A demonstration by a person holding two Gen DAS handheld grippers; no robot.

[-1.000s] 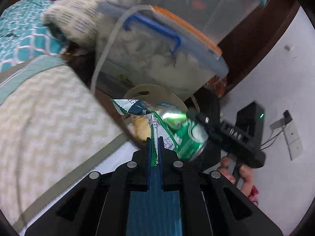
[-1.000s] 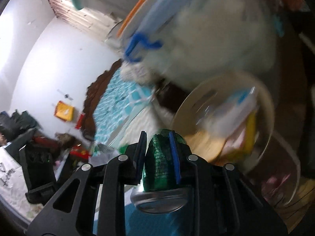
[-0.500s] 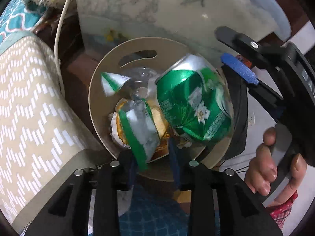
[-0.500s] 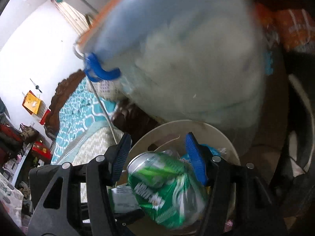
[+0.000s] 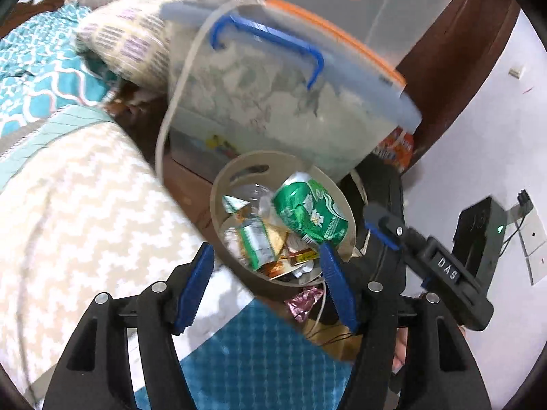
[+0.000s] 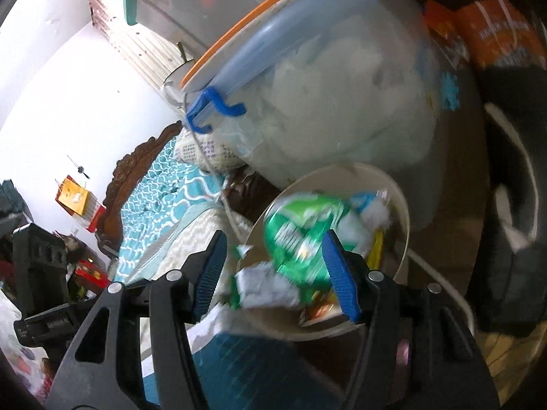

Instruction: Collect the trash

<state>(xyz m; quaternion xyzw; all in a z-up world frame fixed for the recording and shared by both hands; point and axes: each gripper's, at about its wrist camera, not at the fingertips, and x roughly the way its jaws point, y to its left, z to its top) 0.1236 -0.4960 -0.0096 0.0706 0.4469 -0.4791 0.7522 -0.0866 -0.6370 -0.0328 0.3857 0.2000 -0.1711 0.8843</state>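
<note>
— Tongs first: how are the left tongs seen?

— Their blue pads are seen spread apart and still opening, with nothing clamped between them; the round beige bin is framed beyond the tips.

— And the right tongs?

— They are likewise held apart, empty. The green can is seen past the pads, lying in the bin, untouched by them.

— Where is the trash found?

— The crushed green can is lodged at the top of the bin, leaned on wrappers. A pink foil scrap is left on the floor just beside the bin.

— What is placed around it?

— A clear storage box with a blue handle is stood right behind the bin, and a bed is seen to its left.
</note>
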